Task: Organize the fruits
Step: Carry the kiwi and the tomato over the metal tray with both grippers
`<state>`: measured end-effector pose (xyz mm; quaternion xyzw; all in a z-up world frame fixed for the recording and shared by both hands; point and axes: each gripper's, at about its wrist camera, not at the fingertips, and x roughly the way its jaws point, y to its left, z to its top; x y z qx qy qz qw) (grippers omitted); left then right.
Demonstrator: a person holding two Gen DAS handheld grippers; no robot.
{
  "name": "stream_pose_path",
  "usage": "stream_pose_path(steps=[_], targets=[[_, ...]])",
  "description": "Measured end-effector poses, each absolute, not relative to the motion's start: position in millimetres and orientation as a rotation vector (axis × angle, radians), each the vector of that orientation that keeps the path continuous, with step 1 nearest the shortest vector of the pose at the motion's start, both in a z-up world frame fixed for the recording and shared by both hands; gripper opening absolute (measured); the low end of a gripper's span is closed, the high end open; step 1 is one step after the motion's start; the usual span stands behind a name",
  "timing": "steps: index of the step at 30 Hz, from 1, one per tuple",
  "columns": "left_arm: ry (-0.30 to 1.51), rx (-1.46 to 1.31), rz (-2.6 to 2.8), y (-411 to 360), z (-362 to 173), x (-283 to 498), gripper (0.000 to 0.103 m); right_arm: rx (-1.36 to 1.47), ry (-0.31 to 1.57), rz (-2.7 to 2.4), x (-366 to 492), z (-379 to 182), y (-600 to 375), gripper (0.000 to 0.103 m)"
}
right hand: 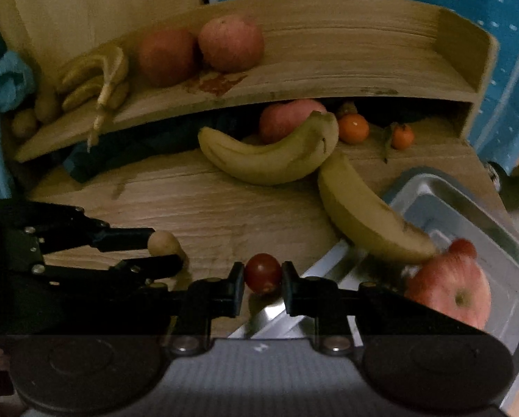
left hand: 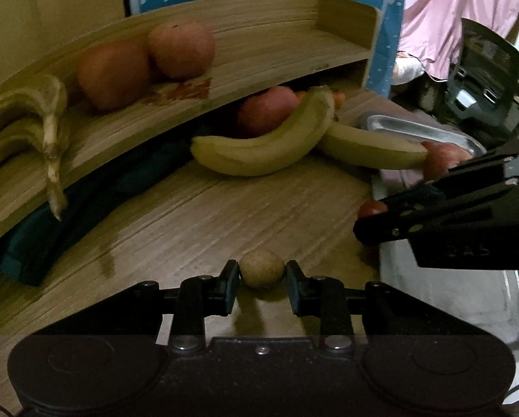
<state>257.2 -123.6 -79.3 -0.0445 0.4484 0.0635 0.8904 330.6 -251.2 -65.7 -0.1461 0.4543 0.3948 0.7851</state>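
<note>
Pinched in the left gripper (left hand: pixel 262 274) sits a small tan fruit (left hand: pixel 262 268), the right gripper (right hand: pixel 262 278) clamps a cherry tomato (right hand: pixel 262 272), both seemingly bound for sorting.

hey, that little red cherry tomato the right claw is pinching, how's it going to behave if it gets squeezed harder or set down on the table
The cherry tomato is small, round and glossy, so it probably slips easily between the right claw pads. Its thin-looking skin suggests harder squeezing may split it. Set on the flat wooden table, it would likely roll, as nothing nearby would stop it.
</note>
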Motion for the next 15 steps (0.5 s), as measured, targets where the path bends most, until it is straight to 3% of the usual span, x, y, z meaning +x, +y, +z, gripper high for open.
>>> stream_pose_path(steps=[15], targets=[[0.859, -0.027, -0.151, -188.3, -58.8, 298.0, 0.031, -0.110, 0.908, 0.553, 322.0, -25.5, -354.1, 0.025]])
